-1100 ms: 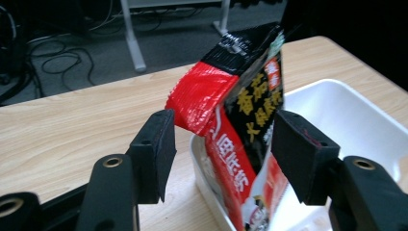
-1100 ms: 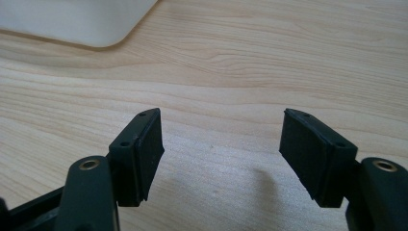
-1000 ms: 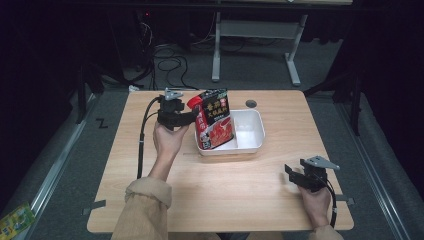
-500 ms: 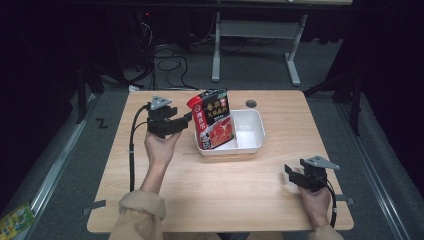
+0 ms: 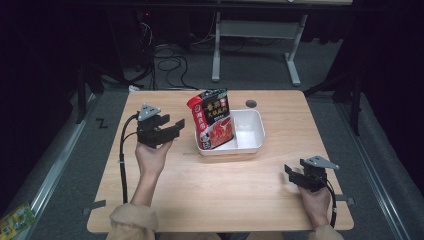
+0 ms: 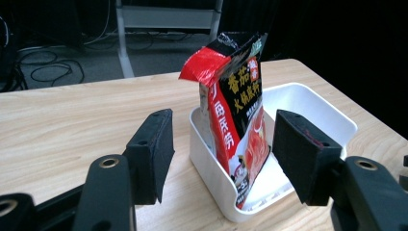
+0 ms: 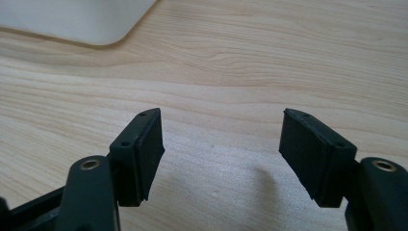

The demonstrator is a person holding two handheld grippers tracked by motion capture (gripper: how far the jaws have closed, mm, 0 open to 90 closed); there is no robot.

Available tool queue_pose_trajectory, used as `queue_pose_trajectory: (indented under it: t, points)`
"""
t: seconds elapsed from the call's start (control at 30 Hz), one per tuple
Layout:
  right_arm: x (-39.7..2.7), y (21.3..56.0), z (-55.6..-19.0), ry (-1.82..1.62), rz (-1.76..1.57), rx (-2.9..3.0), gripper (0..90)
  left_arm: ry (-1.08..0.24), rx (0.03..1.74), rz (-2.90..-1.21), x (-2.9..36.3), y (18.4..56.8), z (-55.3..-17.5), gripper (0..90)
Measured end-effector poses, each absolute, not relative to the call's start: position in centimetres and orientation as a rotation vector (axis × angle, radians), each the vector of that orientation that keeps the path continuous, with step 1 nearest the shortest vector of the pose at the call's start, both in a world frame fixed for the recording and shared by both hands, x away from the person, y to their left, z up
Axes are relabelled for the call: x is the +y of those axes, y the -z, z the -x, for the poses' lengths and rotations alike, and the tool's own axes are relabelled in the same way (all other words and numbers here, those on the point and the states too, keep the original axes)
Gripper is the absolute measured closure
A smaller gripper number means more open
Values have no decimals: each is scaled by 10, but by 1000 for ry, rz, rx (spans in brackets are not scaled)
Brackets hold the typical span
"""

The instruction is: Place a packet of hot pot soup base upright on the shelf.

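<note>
I saw the red-and-black sauce packet (image 5: 214, 120) standing upright in the left end of the white tray (image 5: 252, 131). My left gripper (image 5: 172, 127) hovered just left of it, jaws spread and empty. My right gripper (image 5: 291, 172) sat low near the table's (image 5: 210, 200) right front corner, jaws likewise apart.

High view: we look forward and down from above near edge, whole tabletop (image 5: 220, 195) in frame, floor beyond. Left gripper view: we sit low behind left claw (image 6: 223, 159), facing rightward, close on pouch (image 6: 238, 120) in white tub (image 6: 211, 168). Right gripper view: we hover very near wood, facing far-left; tub corner (image 7: 77, 21) at top. All three views share tub and tabletop.
</note>
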State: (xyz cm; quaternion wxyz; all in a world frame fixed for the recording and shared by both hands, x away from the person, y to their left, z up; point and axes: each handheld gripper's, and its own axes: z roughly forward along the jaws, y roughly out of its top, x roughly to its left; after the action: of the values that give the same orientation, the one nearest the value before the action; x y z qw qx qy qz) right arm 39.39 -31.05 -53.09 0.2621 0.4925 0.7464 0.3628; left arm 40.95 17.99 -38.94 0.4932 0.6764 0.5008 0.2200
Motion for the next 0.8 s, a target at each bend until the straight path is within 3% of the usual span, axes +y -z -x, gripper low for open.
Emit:
queue_pose_trajectory:
  t: [0.8]
  points:
    - [-310,531,-394,-965,-1329,2026,327,-519,1237,-1596,206,414,-365,400]
